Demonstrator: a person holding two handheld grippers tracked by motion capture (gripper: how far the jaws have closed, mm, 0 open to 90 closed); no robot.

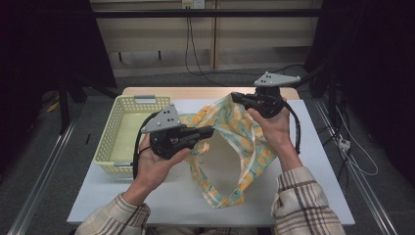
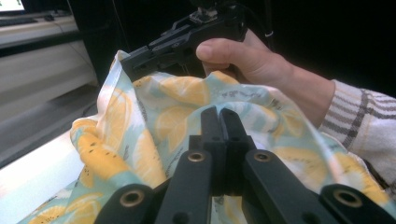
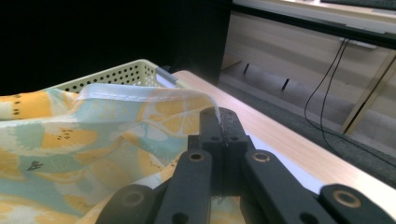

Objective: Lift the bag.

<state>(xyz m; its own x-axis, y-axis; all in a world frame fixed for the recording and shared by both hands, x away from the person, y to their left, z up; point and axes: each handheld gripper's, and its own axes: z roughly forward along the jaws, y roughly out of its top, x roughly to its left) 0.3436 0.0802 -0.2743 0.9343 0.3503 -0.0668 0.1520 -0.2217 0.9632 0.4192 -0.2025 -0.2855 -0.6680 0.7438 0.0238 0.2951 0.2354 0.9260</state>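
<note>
Grey floor (image 1: 58, 161); pale wood wall panels (image 1: 151, 34); black cables (image 1: 188, 44) hanging from outlet; dark curtains (image 1: 44, 44) both sides.

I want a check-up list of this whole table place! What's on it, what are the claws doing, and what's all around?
Surface: white table with a wooden strip along its far edge.
Job's things: lemon-print cloth, lifted between both claws, its lower loop resting on the table.
Clutter: yellow perforated basket at the table's left; its visible floor looks bare.
Grippers: left claw shut on the cloth's edge; right claw shut on another part of the edge, jaws pressed together in both gripper views.
Cables: a black cable trails from the right claw, another loops from the left; black leads hang down the far wall.
Surroundings: grey floor, wooden wall panels, dark curtains at both sides.
</note>
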